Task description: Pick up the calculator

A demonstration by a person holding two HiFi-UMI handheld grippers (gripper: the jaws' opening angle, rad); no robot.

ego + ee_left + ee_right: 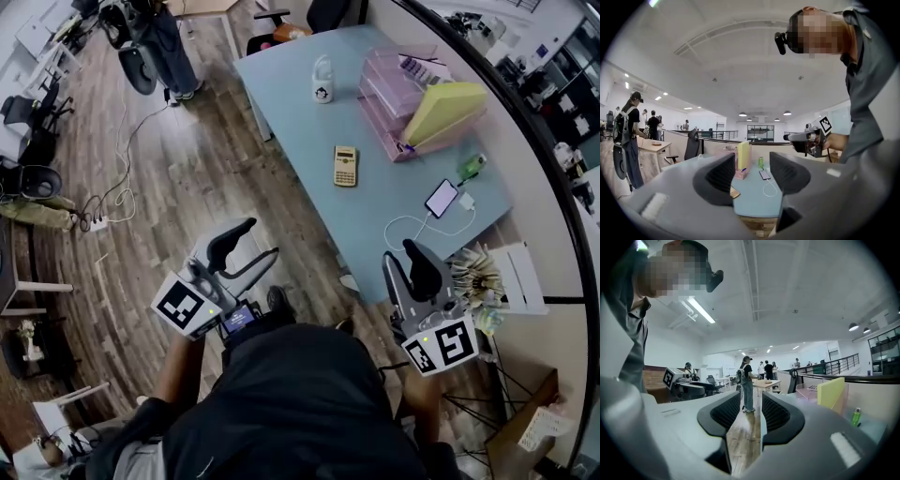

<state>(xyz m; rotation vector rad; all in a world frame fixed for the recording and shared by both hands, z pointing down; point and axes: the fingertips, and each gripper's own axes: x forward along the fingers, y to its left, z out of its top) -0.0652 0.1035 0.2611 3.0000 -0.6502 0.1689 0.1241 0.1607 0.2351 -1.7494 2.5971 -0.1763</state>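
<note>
Head view puts the calculator [346,166] flat on the blue table [291,84], at twelve o'clock from the person and well apart from both grippers. The left gripper [255,242] gapes wide and empty. The right gripper [401,253] is narrow and empty. The wide one should probably approach low, spanning the calculator's short width. Left gripper view hides most of the calculator behind a jaw.

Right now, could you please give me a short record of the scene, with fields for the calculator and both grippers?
calculator: flat on the table, untouched, near the pink trays
left gripper: jaws wide apart, empty, over the floor short of the table
right gripper: jaws narrowly apart, empty, by the table's near edge
other items: phone, green bottle, white mug
task: calculator not yet picked up
</note>
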